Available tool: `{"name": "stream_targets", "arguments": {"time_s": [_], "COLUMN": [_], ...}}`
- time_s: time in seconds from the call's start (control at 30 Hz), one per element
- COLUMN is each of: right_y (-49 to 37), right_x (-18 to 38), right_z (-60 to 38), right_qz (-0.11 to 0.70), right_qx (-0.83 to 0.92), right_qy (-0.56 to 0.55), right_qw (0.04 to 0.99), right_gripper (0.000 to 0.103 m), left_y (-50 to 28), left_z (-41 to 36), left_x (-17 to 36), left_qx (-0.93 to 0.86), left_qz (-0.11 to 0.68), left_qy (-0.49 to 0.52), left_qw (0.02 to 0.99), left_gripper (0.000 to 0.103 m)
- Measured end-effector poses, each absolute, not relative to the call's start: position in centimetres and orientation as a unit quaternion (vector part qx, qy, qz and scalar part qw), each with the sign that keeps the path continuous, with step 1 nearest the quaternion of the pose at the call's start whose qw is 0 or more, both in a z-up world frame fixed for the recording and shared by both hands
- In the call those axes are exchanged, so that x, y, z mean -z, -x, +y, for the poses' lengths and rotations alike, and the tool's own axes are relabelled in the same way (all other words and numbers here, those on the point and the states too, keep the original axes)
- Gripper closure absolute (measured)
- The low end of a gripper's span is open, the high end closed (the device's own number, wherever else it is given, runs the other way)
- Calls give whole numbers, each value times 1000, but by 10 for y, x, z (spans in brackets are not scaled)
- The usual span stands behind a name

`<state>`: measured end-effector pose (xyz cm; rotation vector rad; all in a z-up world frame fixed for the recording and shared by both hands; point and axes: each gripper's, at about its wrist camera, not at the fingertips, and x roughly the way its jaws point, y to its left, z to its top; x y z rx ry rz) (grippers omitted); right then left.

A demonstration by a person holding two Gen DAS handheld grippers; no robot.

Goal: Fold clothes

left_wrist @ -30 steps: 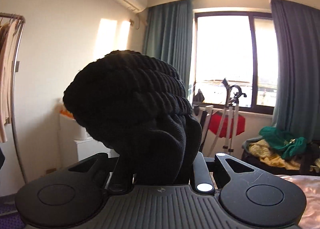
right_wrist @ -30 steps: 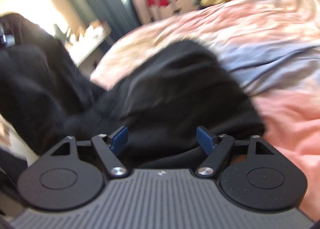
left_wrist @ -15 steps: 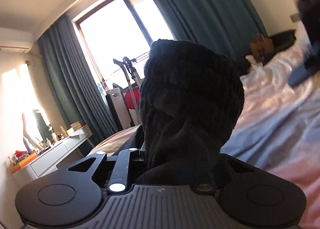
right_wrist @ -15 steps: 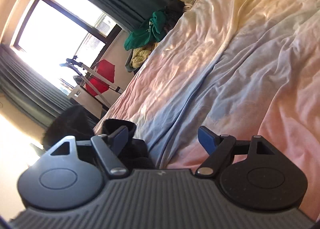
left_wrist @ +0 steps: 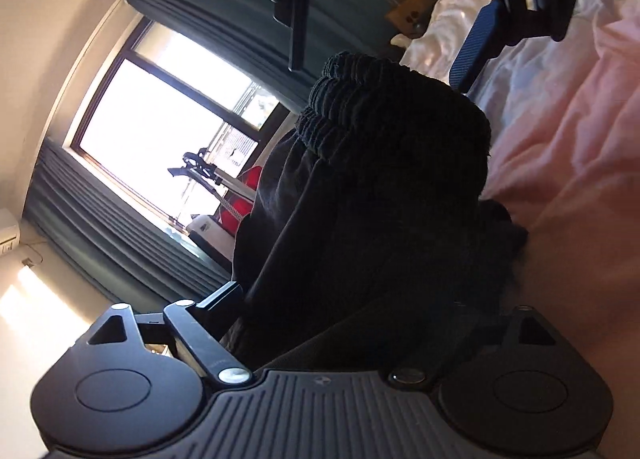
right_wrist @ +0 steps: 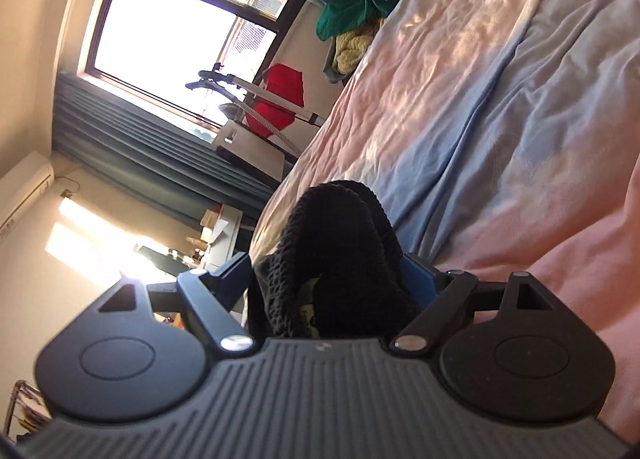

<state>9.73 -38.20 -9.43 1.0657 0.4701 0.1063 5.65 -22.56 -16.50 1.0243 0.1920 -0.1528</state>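
Note:
A black garment (left_wrist: 380, 187) with a ribbed elastic waistband stands bunched on the pink and blue bed cover (left_wrist: 568, 131). My left gripper (left_wrist: 352, 299) has its jaws opening wide, with the cloth lying loose between them. Its left finger (left_wrist: 222, 305) is clear of the cloth and the right one is hidden under it. My right gripper (right_wrist: 326, 275) is also opening, and the ribbed waistband (right_wrist: 332, 227) sits between its blue fingers (right_wrist: 234, 279) without being pinched. In the left wrist view, that gripper's blue finger (left_wrist: 472, 55) hangs over the waistband's far side.
The bed cover (right_wrist: 500, 119) runs away to the right. Beyond the bed's edge are a bright window (right_wrist: 176, 23), teal curtains (right_wrist: 132, 147), a steamer stand with a red cloth (right_wrist: 280, 99) and a heap of green and yellow clothes (right_wrist: 356, 7). A paper bag (left_wrist: 412, 9) stands far off.
My left gripper dropped from up high to the bed, rolled over and let go of the black garment. My right gripper rolled and moved in until the waistband lay between its fingers.

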Motion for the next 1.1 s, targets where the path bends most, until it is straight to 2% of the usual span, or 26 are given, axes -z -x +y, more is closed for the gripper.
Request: {"name": "stream_targets", "arguments": {"time_s": [0.33, 0.57, 0.73, 0.83, 0.93, 1.1], "right_y": [-100, -126, -135, -142, -148, -157], "right_x": [90, 111, 127, 125, 118, 102], "right_z": [-364, -347, -347, -343, -339, -339], "right_qz": [261, 320, 298, 273, 256, 243], "right_qx": [-27, -2, -3, -6, -4, -10], "right_qy": [-453, -431, -480, -474, -454, -418], "right_qw": [852, 844, 825, 837, 853, 875], "right_gripper": [18, 18, 17, 18, 23, 43], "left_y": [-44, -78, -95, -117, -115, -89], "left_z": [-106, -42, -9, 25, 39, 18], "left_x": [153, 117, 102, 88, 81, 90], "left_qx": [51, 5, -29, -24, -23, -28], "left_qz": [98, 182, 228, 262, 261, 233], "left_qy": [-468, -304, -181, -97, -77, -98], "left_qw": [877, 935, 956, 960, 962, 967], "left_gripper": [5, 4, 3, 2, 2, 3]}}
